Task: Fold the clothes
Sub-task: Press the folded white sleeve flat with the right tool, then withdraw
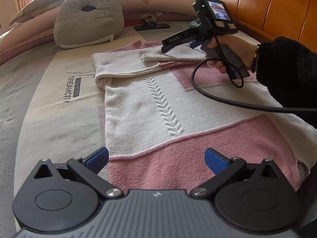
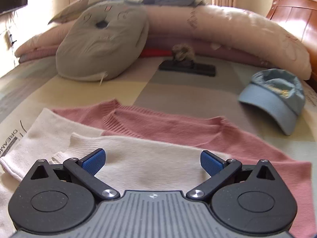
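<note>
The left gripper [image 1: 156,159] is hovering with its blue-padded fingers [image 1: 98,158] spread wide and holding nothing, just above the pink hem band of a pink and white knitted sweater [image 1: 158,107] that is lying flat on the patchwork-print bed [image 1: 49,107]. The right gripper [image 2: 152,161] is also gaping wide and empty over a folded white sleeve [image 2: 138,152] near the pink ribbed collar [image 2: 122,119]. Beyond the sweater, a light blue cap [image 2: 275,99] is sitting to the right, a round grey cushion [image 2: 101,39] to the left, with a dark flat object [image 2: 188,67] between them.
</note>
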Motion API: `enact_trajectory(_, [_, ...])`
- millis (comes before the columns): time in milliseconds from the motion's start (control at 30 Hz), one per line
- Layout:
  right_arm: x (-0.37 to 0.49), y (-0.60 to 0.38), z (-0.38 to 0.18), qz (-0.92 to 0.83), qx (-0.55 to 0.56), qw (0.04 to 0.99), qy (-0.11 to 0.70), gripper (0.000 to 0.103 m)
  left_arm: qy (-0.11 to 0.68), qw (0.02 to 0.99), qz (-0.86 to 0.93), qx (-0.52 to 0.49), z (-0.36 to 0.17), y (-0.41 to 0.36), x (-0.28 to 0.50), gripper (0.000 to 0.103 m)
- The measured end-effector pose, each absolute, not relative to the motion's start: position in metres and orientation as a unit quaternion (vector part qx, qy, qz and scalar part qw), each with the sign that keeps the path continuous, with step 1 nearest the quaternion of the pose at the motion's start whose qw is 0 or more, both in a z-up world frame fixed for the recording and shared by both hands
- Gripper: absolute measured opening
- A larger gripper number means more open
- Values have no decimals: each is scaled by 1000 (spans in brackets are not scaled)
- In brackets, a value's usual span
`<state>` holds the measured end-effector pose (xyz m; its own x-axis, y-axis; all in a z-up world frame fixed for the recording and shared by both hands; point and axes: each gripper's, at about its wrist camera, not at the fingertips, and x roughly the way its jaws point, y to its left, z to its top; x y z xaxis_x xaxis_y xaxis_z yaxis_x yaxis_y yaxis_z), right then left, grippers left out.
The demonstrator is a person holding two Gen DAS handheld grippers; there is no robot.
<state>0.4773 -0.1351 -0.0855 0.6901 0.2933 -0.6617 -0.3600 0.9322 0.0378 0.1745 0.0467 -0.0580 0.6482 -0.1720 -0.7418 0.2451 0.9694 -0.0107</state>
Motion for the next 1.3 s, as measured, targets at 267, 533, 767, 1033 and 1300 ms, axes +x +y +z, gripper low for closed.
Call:
enact_trajectory(267, [465,-133,-76,203,-31,906,369,103,400,909,-109,45,-53,55,162,102])
enact_trajectory(533, [339,-209,-51,233,-13,894,383,103,385,909,-147,65,-46,36,146,102])
enact_trajectory(767, [224,-251,-68,207,-33,896,391,103,383,901,-181,91,-57,10,139,102])
enact_trajectory(1033, [170,-254,-99,164,-47,909,380,103,399,887,-203,109,-94,-10,131,102])
enact_trajectory(1300, [163,-258,-105,157,-40,915,368,103,393,892,-201,94,-95,12,112,102])
